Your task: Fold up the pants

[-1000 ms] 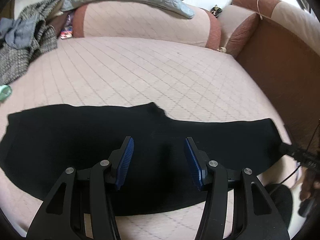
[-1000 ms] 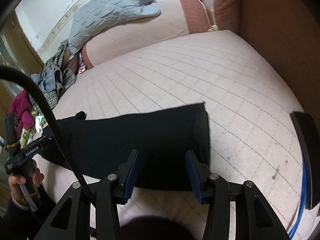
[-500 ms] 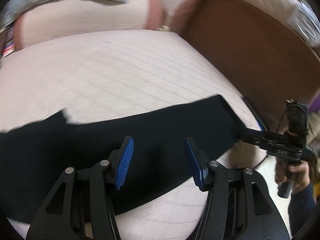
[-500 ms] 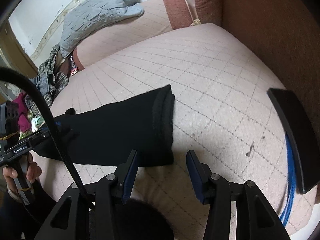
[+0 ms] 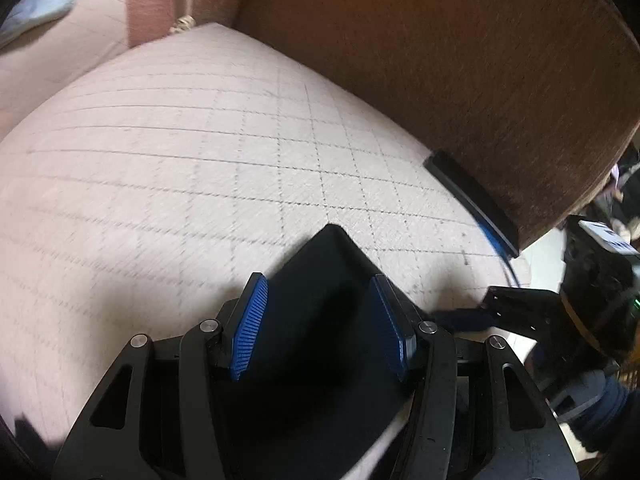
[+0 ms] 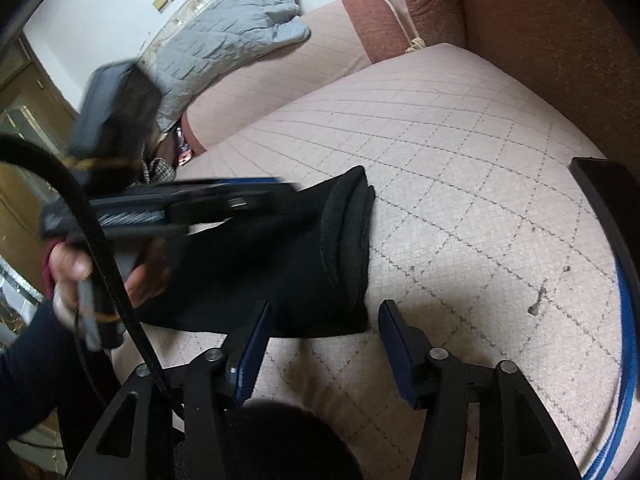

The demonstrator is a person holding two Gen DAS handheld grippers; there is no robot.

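- The pants, black, lie flat on the quilted pink sofa seat, their banded end toward the brown armrest.
- The left tongs stand about half open over that end of the pants; black cloth shows between the blue pads, which do not press on it.
- The right tongs have just been opening and stand apart, empty, just before the near edge of the pants, over bare seat.
- A hand holds the left tool in the right view.
- A grey quilt lies on the backrest.
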